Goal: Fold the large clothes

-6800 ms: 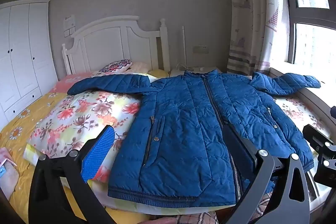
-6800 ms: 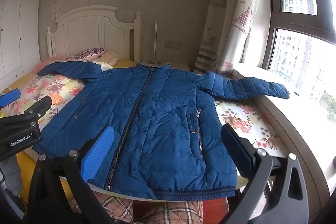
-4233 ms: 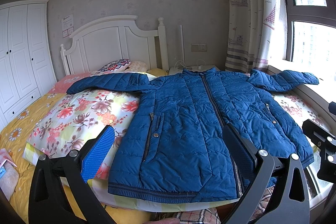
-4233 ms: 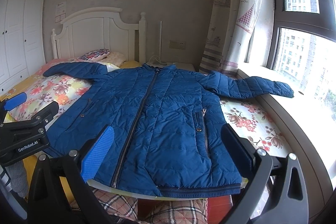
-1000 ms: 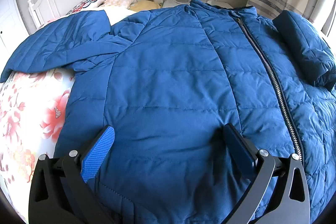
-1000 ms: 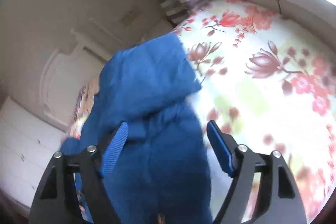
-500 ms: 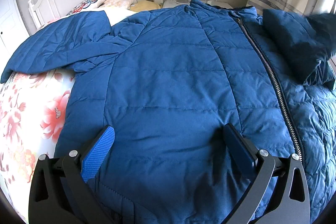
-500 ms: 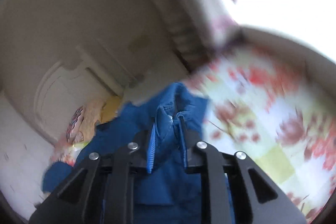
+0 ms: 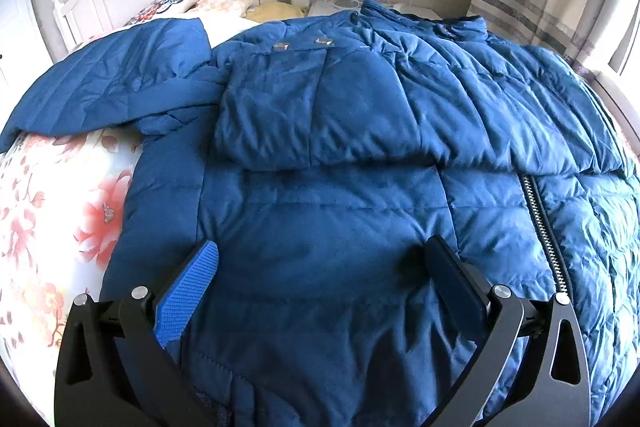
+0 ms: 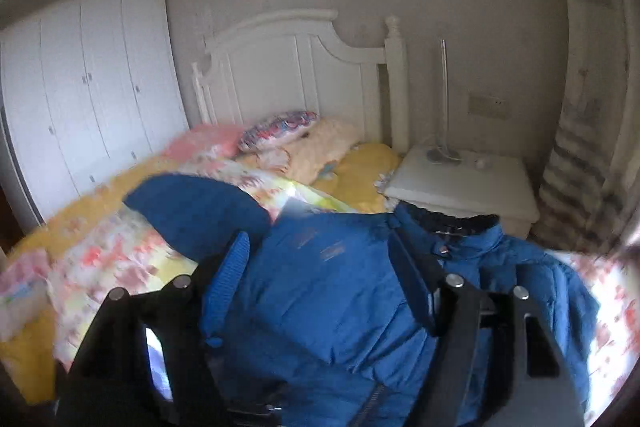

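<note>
Across the left wrist view, the blue padded jacket (image 9: 320,211) lies front-up on the floral bed (image 9: 60,227), one sleeve (image 9: 328,115) already folded over its chest, the other sleeve (image 9: 104,87) spread toward the headboard. The left gripper (image 9: 320,271) hovers low over the lower front with jaws wide apart, holding nothing. The quilting looks soft, puffy and light, likely springy, so folds may reopen.

From the right wrist view, blurred, the right gripper (image 10: 320,279) hangs above the folded sleeve; its jaws have just been opening and grip nothing. A cuff or hem edge looks the best hold.
</note>
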A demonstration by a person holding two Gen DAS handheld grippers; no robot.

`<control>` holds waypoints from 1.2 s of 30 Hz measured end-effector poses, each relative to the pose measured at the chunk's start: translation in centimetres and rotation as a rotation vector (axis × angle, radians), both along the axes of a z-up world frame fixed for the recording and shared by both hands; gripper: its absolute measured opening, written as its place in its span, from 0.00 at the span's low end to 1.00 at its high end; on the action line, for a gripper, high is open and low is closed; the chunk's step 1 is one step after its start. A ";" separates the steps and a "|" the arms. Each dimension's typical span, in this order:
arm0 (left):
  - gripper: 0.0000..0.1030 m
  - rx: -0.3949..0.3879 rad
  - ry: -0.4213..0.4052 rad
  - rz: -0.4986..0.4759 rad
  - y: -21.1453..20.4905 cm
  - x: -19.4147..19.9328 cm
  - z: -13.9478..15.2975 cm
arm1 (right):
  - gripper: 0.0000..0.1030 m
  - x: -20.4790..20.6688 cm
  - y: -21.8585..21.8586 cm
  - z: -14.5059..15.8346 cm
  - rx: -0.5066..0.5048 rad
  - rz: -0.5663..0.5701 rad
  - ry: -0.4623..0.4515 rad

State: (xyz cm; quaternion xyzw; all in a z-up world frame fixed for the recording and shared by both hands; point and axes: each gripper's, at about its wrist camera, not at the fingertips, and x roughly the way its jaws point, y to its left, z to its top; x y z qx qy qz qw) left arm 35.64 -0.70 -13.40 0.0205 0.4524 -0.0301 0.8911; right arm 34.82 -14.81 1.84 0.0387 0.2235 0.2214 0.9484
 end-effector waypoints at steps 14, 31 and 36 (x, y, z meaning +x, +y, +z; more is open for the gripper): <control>0.96 -0.560 0.040 0.004 5.3 1.7 1.3 | 0.61 -3.6 -16.9 -12.4 0.048 -0.432 0.217; 0.26 -0.383 -0.050 0.130 3.2 7.0 3.8 | 0.61 -4.7 -22.7 -16.1 0.326 -0.505 0.273; 0.26 -0.410 -0.208 0.113 4.9 3.8 9.0 | 0.61 -4.6 -22.4 -16.0 0.316 -0.510 0.275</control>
